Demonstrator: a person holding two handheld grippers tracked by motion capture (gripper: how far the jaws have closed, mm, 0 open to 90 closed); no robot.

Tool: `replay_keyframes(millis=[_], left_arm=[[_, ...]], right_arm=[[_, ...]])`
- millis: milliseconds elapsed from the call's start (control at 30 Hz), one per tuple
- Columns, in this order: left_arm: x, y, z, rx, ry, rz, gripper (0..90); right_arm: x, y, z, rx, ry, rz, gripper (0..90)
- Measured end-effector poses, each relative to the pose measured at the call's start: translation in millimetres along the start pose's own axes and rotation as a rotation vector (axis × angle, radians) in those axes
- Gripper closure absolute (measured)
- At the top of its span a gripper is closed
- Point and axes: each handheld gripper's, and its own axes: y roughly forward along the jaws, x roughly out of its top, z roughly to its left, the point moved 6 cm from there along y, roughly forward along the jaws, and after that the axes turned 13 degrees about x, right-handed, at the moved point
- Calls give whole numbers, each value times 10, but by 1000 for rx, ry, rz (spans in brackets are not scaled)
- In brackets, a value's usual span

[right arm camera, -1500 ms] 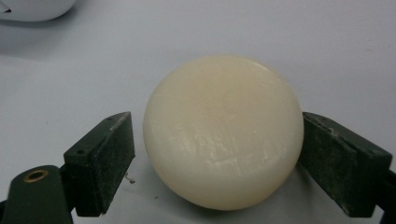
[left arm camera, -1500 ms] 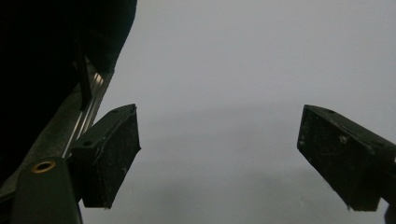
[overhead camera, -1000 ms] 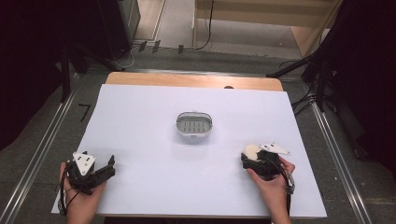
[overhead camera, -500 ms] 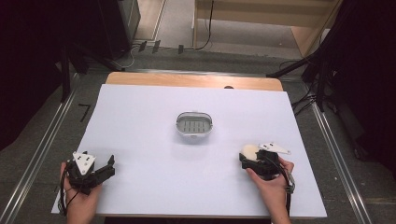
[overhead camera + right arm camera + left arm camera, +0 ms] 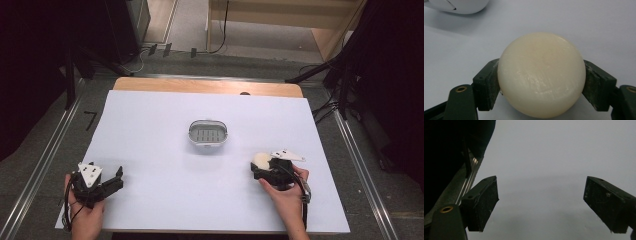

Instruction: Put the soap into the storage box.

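Observation:
A round cream bar of soap (image 5: 541,75) sits between the black jaws of my right gripper (image 5: 541,85), which is shut on it, both pads pressing its sides. From above, the soap (image 5: 261,160) shows at the front of the right gripper (image 5: 259,167), low over the white table at the right. A small oval soap dish (image 5: 208,133) with a ribbed grey inside stands at the table's middle. My left gripper (image 5: 116,179) rests near the front left corner, its jaws wide apart with nothing between them; in its own view the left gripper (image 5: 541,207) faces bare white tabletop.
The white table cover (image 5: 150,130) ends at a wooden strip (image 5: 200,86) at the far side. Metal rails (image 5: 45,160) run along both sides on the floor. A white rounded rim of the dish (image 5: 459,6) shows in the right gripper view's top left corner.
The right gripper with the soap has edged slightly toward the left. The left hand has stayed put.

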Motion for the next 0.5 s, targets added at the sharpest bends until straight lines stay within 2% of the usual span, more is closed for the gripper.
replay_keyframes(millis=[500], left_arm=[[-1,1,-8,-2,8,1,127]], right_arm=[[108,73,118,29,-21,9,254]])
